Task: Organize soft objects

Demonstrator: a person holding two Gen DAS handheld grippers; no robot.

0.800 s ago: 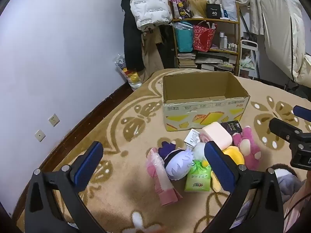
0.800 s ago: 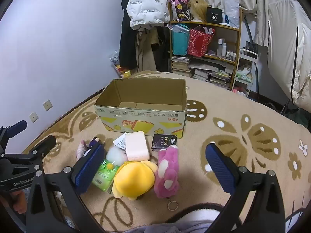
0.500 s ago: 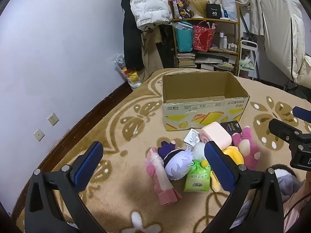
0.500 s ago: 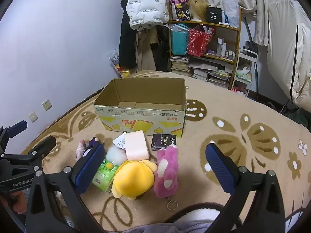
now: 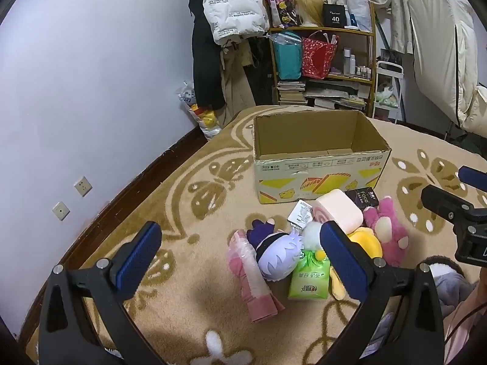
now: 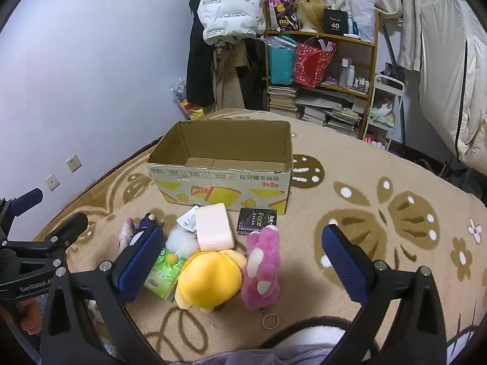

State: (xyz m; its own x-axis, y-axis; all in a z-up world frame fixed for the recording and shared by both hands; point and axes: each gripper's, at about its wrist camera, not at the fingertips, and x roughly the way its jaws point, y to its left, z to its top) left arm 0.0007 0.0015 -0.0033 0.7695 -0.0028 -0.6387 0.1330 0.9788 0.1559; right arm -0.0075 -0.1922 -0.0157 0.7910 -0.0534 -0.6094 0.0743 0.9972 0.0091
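An open, empty cardboard box (image 5: 319,167) (image 6: 222,179) stands on the beige carpet. A heap of soft things lies in front of it: a purple-haired doll (image 5: 278,254), a pink wrapped roll (image 5: 254,276), a green tissue pack (image 5: 309,279) (image 6: 161,273), a pink sponge block (image 5: 339,214) (image 6: 213,228), a yellow plush (image 6: 210,276) and a pink plush (image 5: 386,231) (image 6: 261,270). My left gripper (image 5: 240,261) hovers open just left of and above the heap. My right gripper (image 6: 240,264) hangs open over the yellow and pink plushes. Nothing is held.
A small black box marked "face" (image 6: 257,220) lies by the cardboard box. A wooden shelf (image 6: 322,70) with bags, books and bottles stands at the back, with coats (image 6: 228,6) hanging beside it. The wall (image 5: 76,91) runs along the left. A keyring (image 6: 270,321) lies near the pink plush.
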